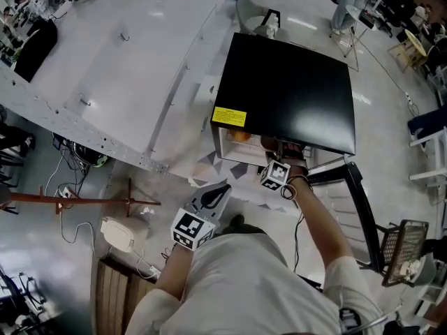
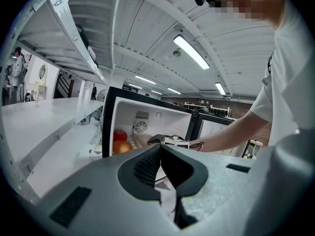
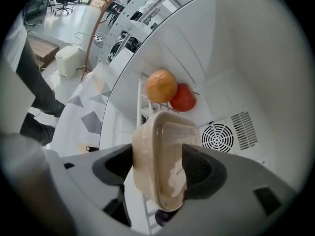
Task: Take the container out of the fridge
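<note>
The right gripper (image 3: 158, 156) seemingly clamps the smooth beige rounded-rectangular plastic container (image 3: 165, 136); the left gripper (image 2: 160, 151) is closed, empty.

The right gripper (image 1: 278, 160) reaches into the open front of the black-topped fridge (image 1: 286, 93), an orange fruit (image 1: 239, 136) sits just inside that opening, and the left gripper (image 1: 220, 188) hangs before the fridge, apart from it

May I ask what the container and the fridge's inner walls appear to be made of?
Container: probably plastic, beige and matte, with a cloudy see-through lid. Fridge inner walls: likely moulded white plastic, smooth and slightly glossy, with rounded corners and soft reflections.
</note>
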